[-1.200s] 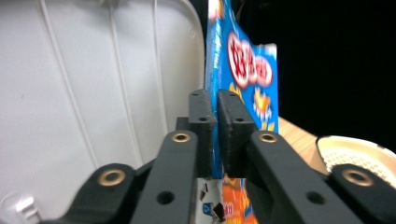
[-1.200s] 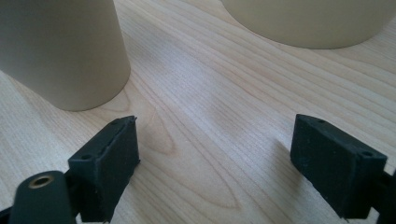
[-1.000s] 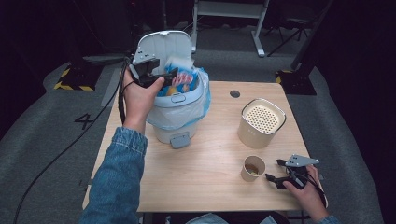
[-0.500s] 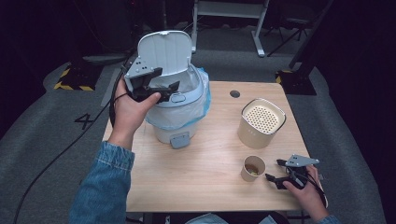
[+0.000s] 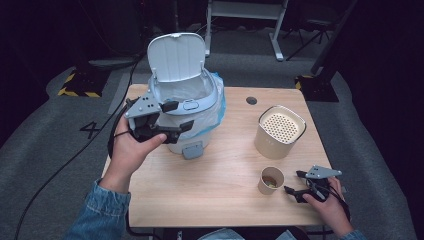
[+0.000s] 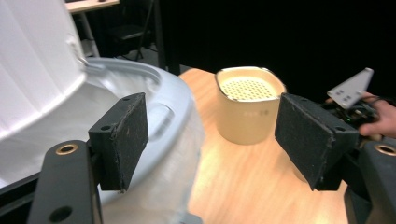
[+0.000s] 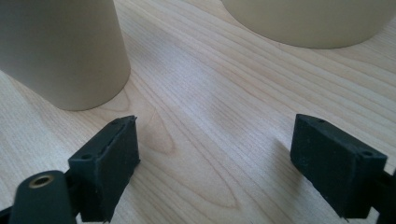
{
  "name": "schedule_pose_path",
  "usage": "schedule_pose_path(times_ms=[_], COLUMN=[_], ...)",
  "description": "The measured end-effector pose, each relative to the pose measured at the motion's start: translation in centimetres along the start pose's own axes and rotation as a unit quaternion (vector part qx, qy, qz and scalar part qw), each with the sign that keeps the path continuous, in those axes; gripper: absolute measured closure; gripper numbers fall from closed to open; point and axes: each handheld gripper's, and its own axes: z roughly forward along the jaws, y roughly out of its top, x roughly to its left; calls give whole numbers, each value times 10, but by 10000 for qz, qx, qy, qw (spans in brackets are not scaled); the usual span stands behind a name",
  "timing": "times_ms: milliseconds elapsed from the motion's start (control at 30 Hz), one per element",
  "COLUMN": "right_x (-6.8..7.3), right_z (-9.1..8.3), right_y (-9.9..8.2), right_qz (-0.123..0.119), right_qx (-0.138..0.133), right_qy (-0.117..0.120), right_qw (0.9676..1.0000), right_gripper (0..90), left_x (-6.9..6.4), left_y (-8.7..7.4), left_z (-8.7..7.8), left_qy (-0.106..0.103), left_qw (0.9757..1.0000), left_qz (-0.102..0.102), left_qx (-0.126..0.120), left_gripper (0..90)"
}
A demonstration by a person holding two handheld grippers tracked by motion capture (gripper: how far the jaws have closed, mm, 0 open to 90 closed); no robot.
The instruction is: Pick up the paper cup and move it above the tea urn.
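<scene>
A: What is changing around the bin [image 5: 187,107] since half a second ago?

B: The left gripper [image 5: 167,117] is sitting lower now. Before, it was up against the raised lid [image 5: 176,56]; now it is hanging at the bin's front left, just beside the rim, with its jaws spread wide and gripping nothing. A second ago a colourful packet was showing at the bin's mouth next to that gripper; now the clear liner [image 5: 186,90] is showing there instead.

A: And the right gripper [image 5: 298,184]?

B: It is resting in the same place, well apart from the bin at the table's [image 5: 210,190] near right corner, jaws spread and empty, just beside the paper cup [image 5: 271,180]. The cup and the beige perforated container [image 5: 279,131] are staying put too.

A: What is proving hard to make out?

B: The inside of the bin. In the left gripper view the bin [image 6: 154,121] is blurring, and the lid [image 6: 37,60] is running off the frame. Whether the packet is lying at the bottom, I cannot tell. In the right gripper view the cup [image 7: 60,51] and container [image 7: 308,21] are both cut off at the top. The cup's contents are looking dark from above, but too small to identify.
</scene>
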Motion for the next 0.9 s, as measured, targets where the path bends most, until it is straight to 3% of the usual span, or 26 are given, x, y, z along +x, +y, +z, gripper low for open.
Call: schedule_pose_path(times_ms=[167,267,300,333,533,633,800,900], right_x=[0,0,0,0,0,0,0,1], right_z=[0,0,0,0,0,-1,-4,-8], right_y=[0,0,0,0,0,1,2,4], right_qz=[0,-2,-2,-6,-20,-75,-100,-149], right_qx=[2,1,1,2,-1,11,103,8], right_qy=[0,0,0,1,-6,15,45,110], right_qw=[10000,10000,10000,10000,10000,10000,9999,9998], right_gripper=[156,156,156,157,161,180,236,253], left_x=[-10,-22,-22,-25,-28,-29,-31,-31], left_y=[-19,-41,-41,-53,-82,-104,-123,-134], left_z=[4,8,8,11,18,26,36,46], left_qy=[-126,-260,-260,-279,-312,-451,-552,-573], left_qw=[9998,9994,9994,9992,9984,9971,9950,9927], left_qz=[21,39,39,52,10,-18,15,-19], left_qx=[123,214,214,280,464,618,827,1065], left_gripper=[263,261,258,258,278,295,300,298])
